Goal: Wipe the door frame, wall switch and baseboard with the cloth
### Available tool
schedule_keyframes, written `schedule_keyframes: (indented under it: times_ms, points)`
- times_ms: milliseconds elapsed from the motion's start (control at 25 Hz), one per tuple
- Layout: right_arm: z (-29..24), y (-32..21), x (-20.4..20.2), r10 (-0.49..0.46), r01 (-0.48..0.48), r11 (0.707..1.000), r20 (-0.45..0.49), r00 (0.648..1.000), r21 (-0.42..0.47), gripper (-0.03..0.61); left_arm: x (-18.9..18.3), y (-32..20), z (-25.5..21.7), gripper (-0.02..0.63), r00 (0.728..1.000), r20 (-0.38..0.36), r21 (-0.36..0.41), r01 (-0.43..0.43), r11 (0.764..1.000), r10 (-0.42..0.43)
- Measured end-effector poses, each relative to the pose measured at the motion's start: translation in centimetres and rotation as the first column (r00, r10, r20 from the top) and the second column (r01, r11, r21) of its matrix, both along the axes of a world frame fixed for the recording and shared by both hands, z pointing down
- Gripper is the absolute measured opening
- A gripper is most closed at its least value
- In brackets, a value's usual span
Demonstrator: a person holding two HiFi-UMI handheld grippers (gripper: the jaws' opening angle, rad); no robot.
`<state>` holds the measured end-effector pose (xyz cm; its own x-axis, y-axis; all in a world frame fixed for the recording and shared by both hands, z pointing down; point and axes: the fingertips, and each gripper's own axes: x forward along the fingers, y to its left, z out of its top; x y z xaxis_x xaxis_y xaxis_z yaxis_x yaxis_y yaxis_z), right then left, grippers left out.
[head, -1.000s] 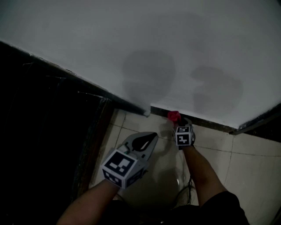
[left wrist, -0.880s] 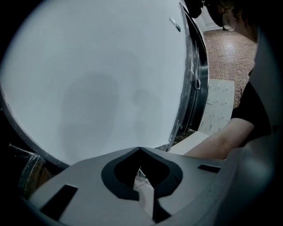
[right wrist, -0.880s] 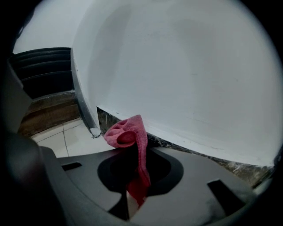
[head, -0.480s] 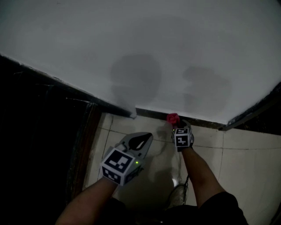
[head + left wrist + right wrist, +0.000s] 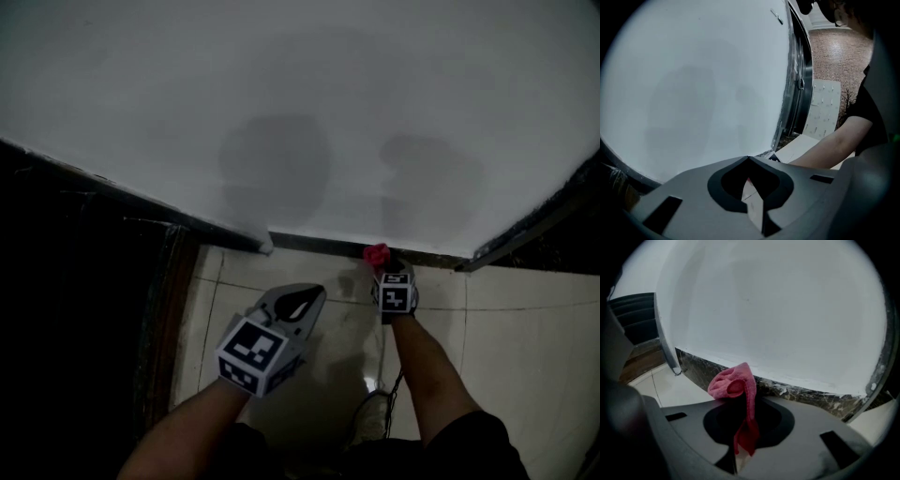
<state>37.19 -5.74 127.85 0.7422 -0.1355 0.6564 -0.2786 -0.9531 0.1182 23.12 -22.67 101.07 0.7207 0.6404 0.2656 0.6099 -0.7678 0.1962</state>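
- My right tongs [image 5: 384, 269] sit low in the centre of the head view, their jaws pinched shut on a pink cloth [image 5: 375, 252].
- In the right gripper view the tongs [image 5: 748, 401] hold the cloth [image 5: 733, 383] by its lower tail. The bunched top stands up past the tips.
- The cloth is right up at the dark marbled baseboard [image 5: 319, 246], which runs along the foot of the white wall [image 5: 309, 84]. I cannot tell whether it actually presses on the stone.
- My left tongs [image 5: 317, 292] hover over the pale floor tiles [image 5: 511, 323], to the lower left of the right pair and clear of the baseboard.
- The left gripper view shows those tongs [image 5: 748, 158] closed tip to tip with nothing between them. Only wall [image 5: 693, 75] and a sliver of floor lie beyond.
- The door frame [image 5: 525, 236] slants up towards the right edge of the head view, where the baseboard ends. In the left gripper view it is the upright metal strip [image 5: 799, 79] in the upper right.
- A dark opening [image 5: 75, 309] fills the left of the head view, with a brownish strip [image 5: 173, 319] along the edge of the tiles.
- Two soft grey shadows [image 5: 277, 169] lie on the wall above the tongs.
- Both forearms [image 5: 427, 370] reach in from the bottom edge of the head view, the right one stretched further towards the wall.
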Motion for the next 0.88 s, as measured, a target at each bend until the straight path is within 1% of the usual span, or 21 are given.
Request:
schedule_keyframes:
  times_ms: [120, 240, 360, 520, 680, 800, 880]
  points:
    - [0.1, 1.6, 0.0, 0.012, -0.011, 1.0, 0.008, 1.0, -0.013, 0.044, 0.1, 1.1, 0.2, -0.009, 1.0, 0.004, 0.015, -0.019, 1.0, 0.019]
    - [0.3, 2.3, 0.2, 0.007, -0.007, 1.0, 0.012, 1.0, -0.008, 0.044, 0.2, 1.3, 0.6, -0.009, 1.0, 0.006, 0.039, -0.028, 0.999, 0.027]
    - [0.2, 3.5, 0.2, 0.004, -0.004, 1.0, 0.01, 1.0, -0.018, 0.044, 0.6, 1.7, 0.9, -0.009, 1.0, 0.007, 0.033, -0.026, 0.999, 0.026]
    - [0.3, 5.8, 0.1, 0.043, -0.043, 0.999, 0.014, 0.999, -0.024, 0.044, 0.7, 2.4, 1.3, -0.009, 0.999, 0.017, 0.031, -0.034, 0.999, 0.033]
    - [0.5, 8.5, -0.2, 0.102, -0.101, 0.995, 0.027, 0.994, -0.026, 0.044, 1.0, 3.4, 1.7, -0.009, 0.999, 0.026, 0.016, -0.042, 0.999, 0.041]
    - [-0.1, 9.3, -0.3, 0.12, -0.12, 0.993, 0.019, 0.993, -0.013, 0.044, 1.1, 4.0, 2.0, -0.009, 0.998, 0.033, 0.016, -0.047, 0.999, 0.047]
    - [0.5, 10.3, -0.4, 0.145, -0.145, 0.989, 0.021, 0.989, -0.011, 0.044, 1.2, 4.2, 2.3, -0.009, 0.998, 0.04, 0.02, -0.05, 0.999, 0.05]
